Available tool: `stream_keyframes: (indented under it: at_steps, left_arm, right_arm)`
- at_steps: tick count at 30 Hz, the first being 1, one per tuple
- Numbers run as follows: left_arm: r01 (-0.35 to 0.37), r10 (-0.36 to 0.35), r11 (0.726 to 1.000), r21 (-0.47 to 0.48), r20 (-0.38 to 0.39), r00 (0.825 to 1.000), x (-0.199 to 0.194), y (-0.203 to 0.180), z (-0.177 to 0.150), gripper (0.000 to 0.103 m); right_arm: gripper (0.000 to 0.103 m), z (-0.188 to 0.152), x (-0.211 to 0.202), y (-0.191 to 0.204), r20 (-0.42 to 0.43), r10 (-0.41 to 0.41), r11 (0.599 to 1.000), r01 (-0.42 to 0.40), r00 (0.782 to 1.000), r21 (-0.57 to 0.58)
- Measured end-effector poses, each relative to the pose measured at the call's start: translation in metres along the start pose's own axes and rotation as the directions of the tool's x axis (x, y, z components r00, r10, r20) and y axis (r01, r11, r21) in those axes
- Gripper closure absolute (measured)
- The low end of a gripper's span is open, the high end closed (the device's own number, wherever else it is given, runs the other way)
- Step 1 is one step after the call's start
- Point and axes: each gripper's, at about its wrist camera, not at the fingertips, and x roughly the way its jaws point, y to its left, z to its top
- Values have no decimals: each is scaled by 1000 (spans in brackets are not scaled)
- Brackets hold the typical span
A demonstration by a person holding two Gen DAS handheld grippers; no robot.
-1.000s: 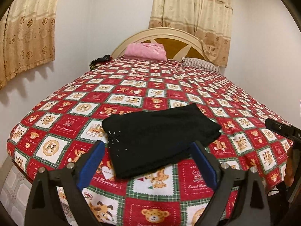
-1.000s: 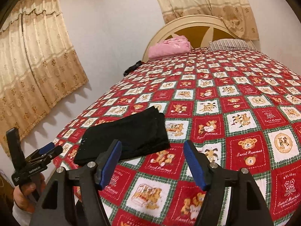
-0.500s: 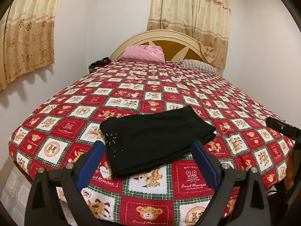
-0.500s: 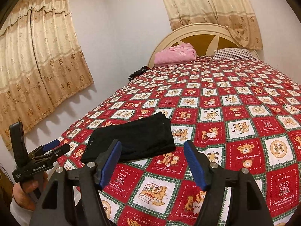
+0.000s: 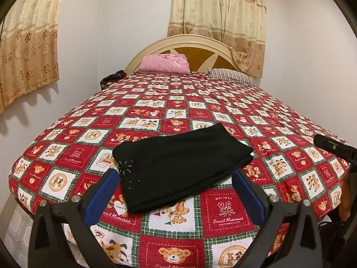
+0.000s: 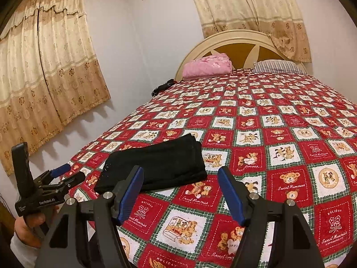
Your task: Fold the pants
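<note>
Pants (image 5: 178, 167) folded flat on bed (image 5: 223, 214), both jaws spread, holding nothing; risk: a jaw snagging the top layer would undo the fold

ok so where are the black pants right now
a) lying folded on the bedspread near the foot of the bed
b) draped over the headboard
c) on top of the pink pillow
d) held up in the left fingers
a: the pants lie flat as a folded stack on the bedspread, with the left gripper and right gripper both open and holding nothing.
</note>
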Motion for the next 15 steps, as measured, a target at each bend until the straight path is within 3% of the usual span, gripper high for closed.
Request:
stream_keyframes:
  at_steps: [9, 15]
  left_arm:
    - [-16, 16, 1000, 14, -13, 1000, 0, -3, 2, 0]
    - [-37, 37, 999, 11, 30, 999, -7, -2, 7, 0]
  right_arm:
    - [33, 2, -6, 4, 14, -9, 1000, 9, 1000, -19]
    - [33, 5, -13, 7, 35, -17, 999, 18, 999, -27]
